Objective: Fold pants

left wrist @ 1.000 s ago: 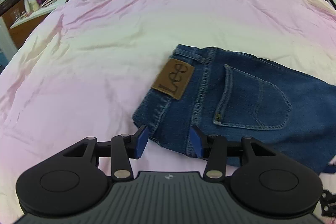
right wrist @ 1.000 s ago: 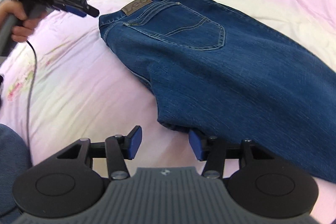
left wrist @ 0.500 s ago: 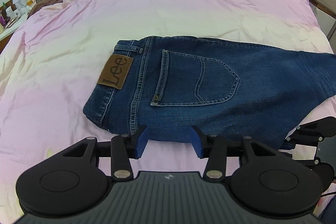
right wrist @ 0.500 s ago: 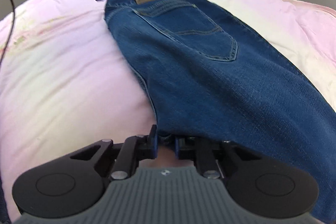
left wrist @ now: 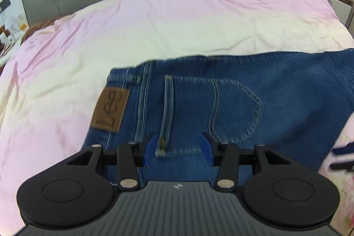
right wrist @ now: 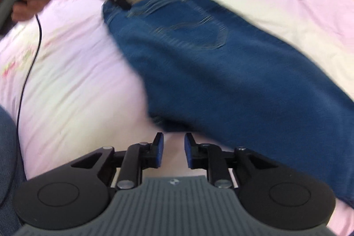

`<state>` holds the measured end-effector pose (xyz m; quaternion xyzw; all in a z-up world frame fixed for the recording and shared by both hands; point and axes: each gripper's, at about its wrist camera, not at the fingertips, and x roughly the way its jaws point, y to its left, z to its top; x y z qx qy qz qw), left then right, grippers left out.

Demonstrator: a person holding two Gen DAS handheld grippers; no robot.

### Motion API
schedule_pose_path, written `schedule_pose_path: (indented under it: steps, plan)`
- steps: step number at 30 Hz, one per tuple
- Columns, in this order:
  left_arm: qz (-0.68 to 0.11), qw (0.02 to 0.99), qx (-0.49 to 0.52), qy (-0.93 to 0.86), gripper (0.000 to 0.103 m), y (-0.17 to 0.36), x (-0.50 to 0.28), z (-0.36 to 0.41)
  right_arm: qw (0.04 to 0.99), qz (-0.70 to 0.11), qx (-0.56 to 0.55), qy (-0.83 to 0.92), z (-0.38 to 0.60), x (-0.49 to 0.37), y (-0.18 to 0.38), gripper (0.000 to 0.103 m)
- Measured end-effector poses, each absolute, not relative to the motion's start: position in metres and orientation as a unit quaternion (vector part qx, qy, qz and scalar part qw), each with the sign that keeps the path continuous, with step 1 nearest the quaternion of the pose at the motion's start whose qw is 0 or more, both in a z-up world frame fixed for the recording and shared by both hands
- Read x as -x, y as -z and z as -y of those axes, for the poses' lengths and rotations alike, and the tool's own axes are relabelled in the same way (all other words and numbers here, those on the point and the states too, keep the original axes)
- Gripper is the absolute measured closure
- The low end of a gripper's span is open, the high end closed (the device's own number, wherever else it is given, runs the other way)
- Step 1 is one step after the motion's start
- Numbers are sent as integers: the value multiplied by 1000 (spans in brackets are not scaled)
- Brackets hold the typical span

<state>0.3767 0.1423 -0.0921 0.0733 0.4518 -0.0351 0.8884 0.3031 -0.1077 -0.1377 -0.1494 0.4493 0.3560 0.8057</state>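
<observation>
My right gripper (right wrist: 174,150) sits just off the near edge of the jeans (right wrist: 221,72). Its jaws are a narrow gap apart and opening, with only the pink duvet (right wrist: 73,85) visible between them; no denim is pinched. My left gripper (left wrist: 179,148) hovers over the seat of the jeans, its jaws about half apart and empty, the lower corner of the back pocket (left wrist: 212,107) showing between the pads. Whether the pads touch the cloth I cannot tell.

The jeans lie flat across the duvet, already folded leg on leg, with the waistband and its leather patch (left wrist: 110,110) at the left gripper's end.

Procedure, as I judge it: bring the right gripper back onto the near edge and catch both layers before closing. Set the left gripper on the waistband edge, not the pocket panel. Lift both ends evenly to keep the layers aligned.
</observation>
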Motion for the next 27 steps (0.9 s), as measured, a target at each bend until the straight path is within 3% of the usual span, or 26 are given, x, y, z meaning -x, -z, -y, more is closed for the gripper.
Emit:
schedule_pose_path:
  steps: [3,4,8,10,14,16,18,25,27]
  plan:
    - [-438,895,-84,20,50,101,-405,-142,832,-439,115,-320,127,-343,120,83]
    - [-437,896,-81,16,55,105,-414,-143,841,-434,112,-301,132,-356,118,81]
    - [-447,892,-59,5,65,128,-452,-151,858,-442,69,-251,140,-428,135,81]
    - [-448,892,-63,-3,66,141,-469,-155,860,-448,50,-241,138,-459,149,81]
    - [-457,888,-50,-20,85,158,-497,-168,859,-455,43,-231,126,-502,175,83]
    - [-465,884,-45,-20,89,166,-507,-172,863,-450,48,-226,120,-519,185,84]
    - [-469,882,-45,-21,89,171,-513,-172,867,-446,41,-218,117,-532,190,88]
    - [-467,880,-82,-38,90,160,-498,-157,869,-447,25,-210,113,-552,197,90]
    - [-459,882,-94,-48,82,148,-482,-150,872,-445,18,-206,123,-540,189,87]
